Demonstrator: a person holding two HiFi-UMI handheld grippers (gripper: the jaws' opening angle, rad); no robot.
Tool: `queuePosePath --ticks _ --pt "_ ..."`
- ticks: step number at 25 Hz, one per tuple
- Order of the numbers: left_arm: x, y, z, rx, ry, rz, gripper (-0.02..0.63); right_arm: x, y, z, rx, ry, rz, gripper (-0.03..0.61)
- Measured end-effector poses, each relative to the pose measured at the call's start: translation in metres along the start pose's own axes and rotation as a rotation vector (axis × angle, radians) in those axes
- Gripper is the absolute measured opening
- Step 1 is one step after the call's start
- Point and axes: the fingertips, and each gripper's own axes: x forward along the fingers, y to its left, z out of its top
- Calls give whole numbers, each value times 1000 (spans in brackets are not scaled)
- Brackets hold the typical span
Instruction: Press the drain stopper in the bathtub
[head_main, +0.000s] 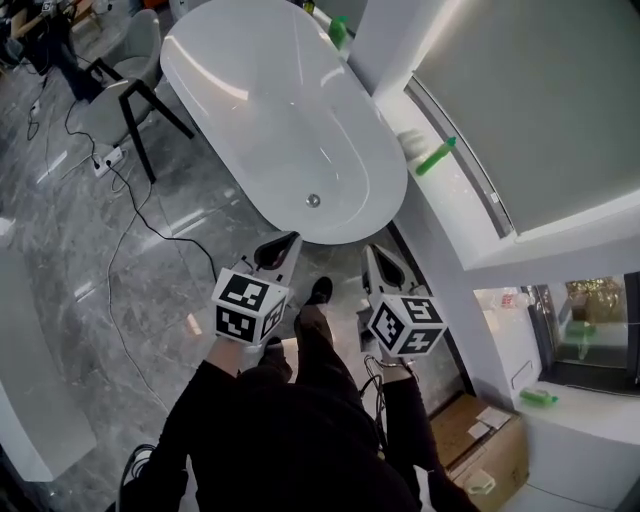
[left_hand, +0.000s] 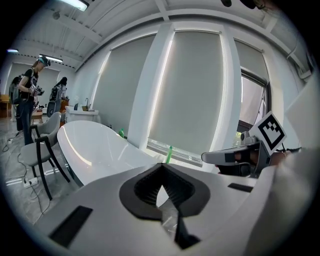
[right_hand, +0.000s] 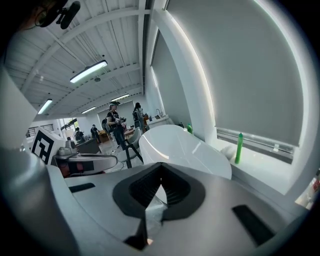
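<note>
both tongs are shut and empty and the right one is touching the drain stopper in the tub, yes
Not quite. Both are shut and empty, but the right tongs are not touching the drain stopper. The head view shows them held short of the near end of the bathtub, beside the left tongs, with the stopper sitting alone on the tub floor.

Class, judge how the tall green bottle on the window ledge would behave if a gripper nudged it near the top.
The green bottle stands upright, tall and narrow, on the window ledge, so a high push would probably tip it. Its round body suggests it might then roll.
</note>
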Motion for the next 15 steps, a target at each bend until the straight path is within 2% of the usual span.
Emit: queuePosePath --ticks 15 --pt "127 37 13 -44 93 73 6 88 -89 44 -2 90 56 2"
